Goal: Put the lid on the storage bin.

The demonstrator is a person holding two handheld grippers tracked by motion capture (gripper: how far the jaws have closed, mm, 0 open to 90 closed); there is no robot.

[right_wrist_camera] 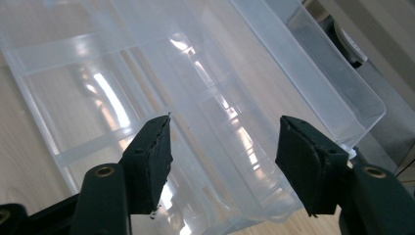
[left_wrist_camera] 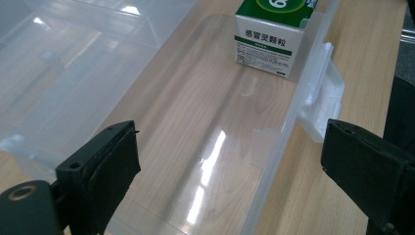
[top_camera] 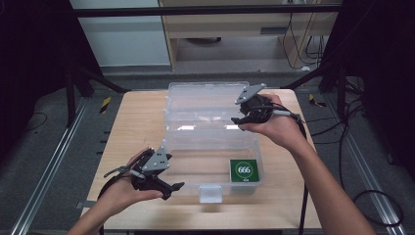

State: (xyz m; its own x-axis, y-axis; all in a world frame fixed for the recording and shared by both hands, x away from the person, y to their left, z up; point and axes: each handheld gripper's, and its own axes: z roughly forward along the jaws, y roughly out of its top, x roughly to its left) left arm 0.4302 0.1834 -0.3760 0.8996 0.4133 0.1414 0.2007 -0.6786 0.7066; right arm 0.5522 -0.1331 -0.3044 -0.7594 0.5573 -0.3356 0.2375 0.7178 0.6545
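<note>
A clear plastic storage box (top_camera: pixel 182 164) stands in the middle of the wooden table, its lid (top_camera: pixel 195 105) folded back behind it. A green and white carton (top_camera: pixel 243 170) marked 666 stands in the box's front right corner and appears at the top of the left gripper view (left_wrist_camera: pixel 271 41). My left gripper (top_camera: pixel 172 187) is held at the box's front left corner, open and empty, its jaws spread across the box's front wall (left_wrist_camera: pixel 266 181). My right gripper (top_camera: pixel 240 122) hovers over the lid's right part (right_wrist_camera: pixel 210 112), open, with nothing between its jaws.
A white latch tab (top_camera: pixel 211 194) sticks out from the box's front wall. Bare table (top_camera: pixel 137 122) lies left and right of the box. Metal rails (top_camera: pixel 54 161) run along both sides of the table, with cables on the floor at the right.
</note>
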